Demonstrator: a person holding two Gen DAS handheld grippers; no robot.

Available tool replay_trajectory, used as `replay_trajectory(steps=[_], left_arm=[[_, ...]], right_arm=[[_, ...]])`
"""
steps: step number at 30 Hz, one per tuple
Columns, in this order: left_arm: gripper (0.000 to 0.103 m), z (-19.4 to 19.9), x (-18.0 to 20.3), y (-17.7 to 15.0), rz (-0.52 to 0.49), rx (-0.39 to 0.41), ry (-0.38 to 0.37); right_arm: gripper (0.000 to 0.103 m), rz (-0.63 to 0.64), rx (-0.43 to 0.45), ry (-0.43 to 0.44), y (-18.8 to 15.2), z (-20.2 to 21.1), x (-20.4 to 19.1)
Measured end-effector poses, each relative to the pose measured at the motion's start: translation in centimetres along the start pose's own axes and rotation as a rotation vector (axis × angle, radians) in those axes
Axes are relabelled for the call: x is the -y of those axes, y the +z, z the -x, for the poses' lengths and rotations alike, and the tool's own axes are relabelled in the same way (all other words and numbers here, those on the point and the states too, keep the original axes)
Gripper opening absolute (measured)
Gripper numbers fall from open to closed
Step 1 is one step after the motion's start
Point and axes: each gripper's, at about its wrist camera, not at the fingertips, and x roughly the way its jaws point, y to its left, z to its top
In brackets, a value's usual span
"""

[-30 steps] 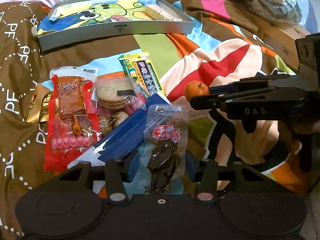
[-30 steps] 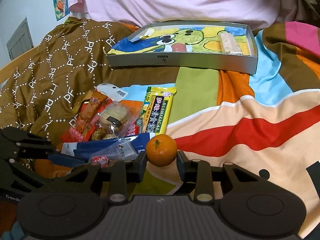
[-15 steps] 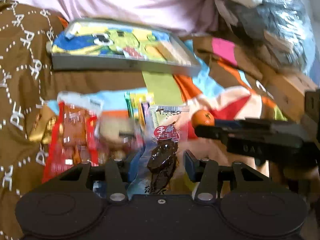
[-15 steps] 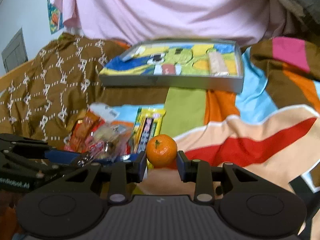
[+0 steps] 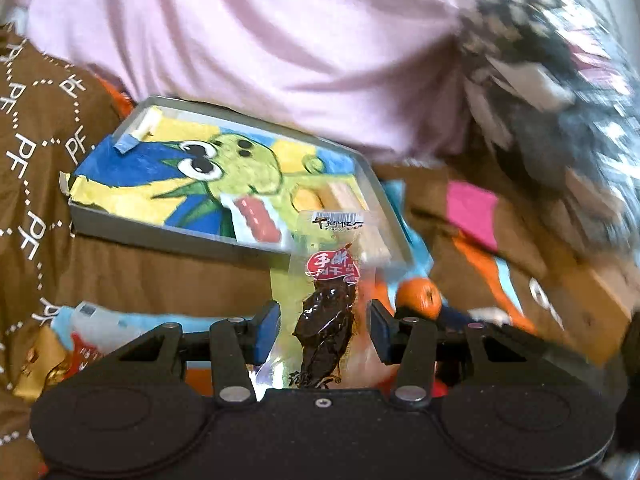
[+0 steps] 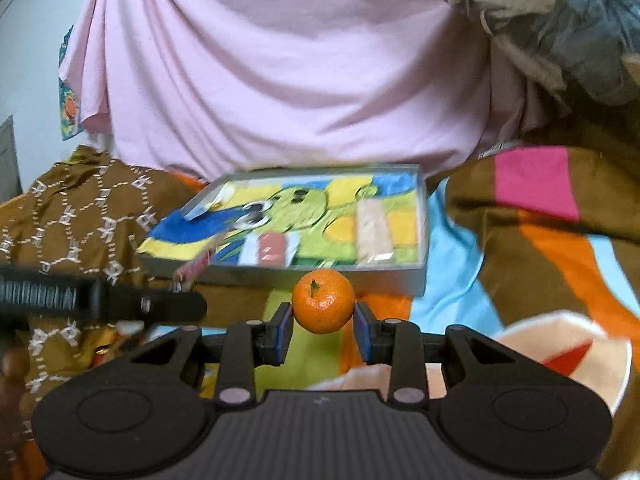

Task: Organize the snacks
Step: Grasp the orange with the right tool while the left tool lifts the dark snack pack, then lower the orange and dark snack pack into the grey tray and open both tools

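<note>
left gripper [image 5: 324, 330]: jaws partly apart, clear snack packet [image 5: 328, 304] with dark contents upright between them, pad contact unclear | right gripper [image 6: 323, 326]: clamped on mandarin [image 6: 322, 301], both pads touching | grey tray [image 6: 384, 276] ahead of both grippers, on bed

Orange mandarin [image 6: 323, 301], pink sheet [image 6: 280, 72]

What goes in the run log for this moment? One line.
left gripper: holds jerky packet | right gripper: holds mandarin | tray: ahead, two snacks inside
</note>
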Motion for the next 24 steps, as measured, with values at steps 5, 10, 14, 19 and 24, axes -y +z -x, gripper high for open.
replay_trajectory(steps=[5, 10, 14, 19, 24], left_arm=[[0.05, -2.4, -0.3, 2.7, 0.055, 0.047, 0.056], [0.05, -5.0, -1.1, 5.2, 0.069, 0.071, 0.126], [0.05, -6.9, -2.4, 6.6, 0.103, 0.067, 0.178], [0.05, -9.4, -4.0, 7.0, 0.14, 0.026, 0.24], [0.05, -11.2, -4.8, 6.7, 0.137, -0.001, 0.279]], right_arm=[[0.037, 0.018, 0.058, -0.015, 0.8, -2.5, 0.1], [0.037, 0.059, 0.099, -0.022, 1.5, -4.8, -0.5], [0.037, 0.061, 0.102, -0.006, 1.5, -6.6, -1.2], [0.037, 0.036, 0.069, 0.015, 1.0, -8.4, -1.8], [0.037, 0.015, 0.065, 0.022, 0.9, -8.9, -1.9]])
